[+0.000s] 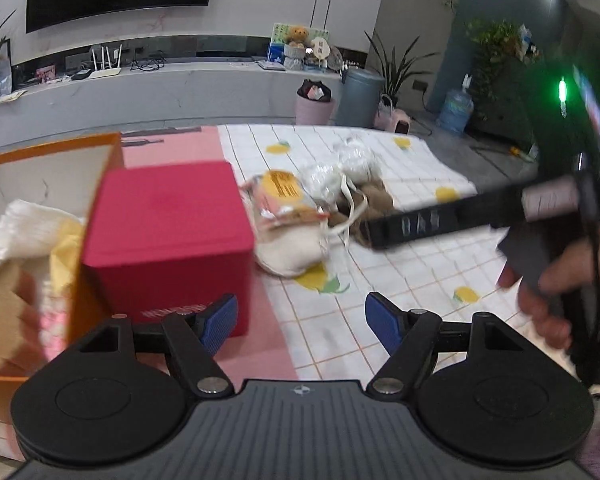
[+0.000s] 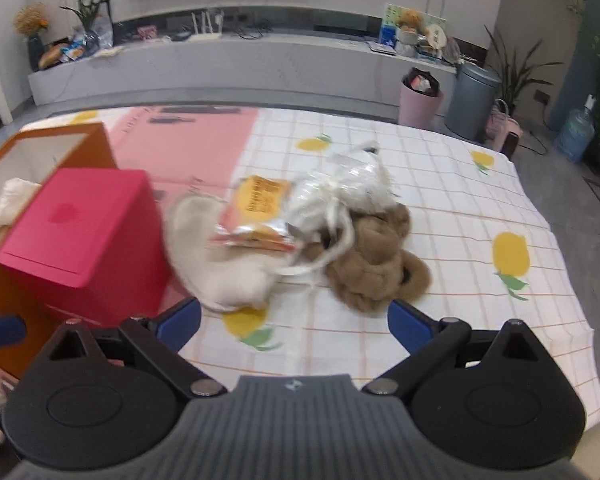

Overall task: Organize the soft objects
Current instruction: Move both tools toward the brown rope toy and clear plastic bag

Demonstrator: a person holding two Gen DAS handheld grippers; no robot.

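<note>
Checkered lemon-print cloth (image 2: 440, 200) bears soft-object pile (image 2: 300, 240), red box (image 2: 84, 236).

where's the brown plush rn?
On the lemon-print cloth, right end of the pile: the brown plush lies right of the cream pouch, partly under the white plastic-wrapped bundle, just ahead of the open right gripper.

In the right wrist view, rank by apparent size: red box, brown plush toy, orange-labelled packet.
1. red box, though it sits nearer the camera, which inflates it.
2. brown plush toy.
3. orange-labelled packet, partly overlapped by the white bag, so its full extent is unsure.
</note>
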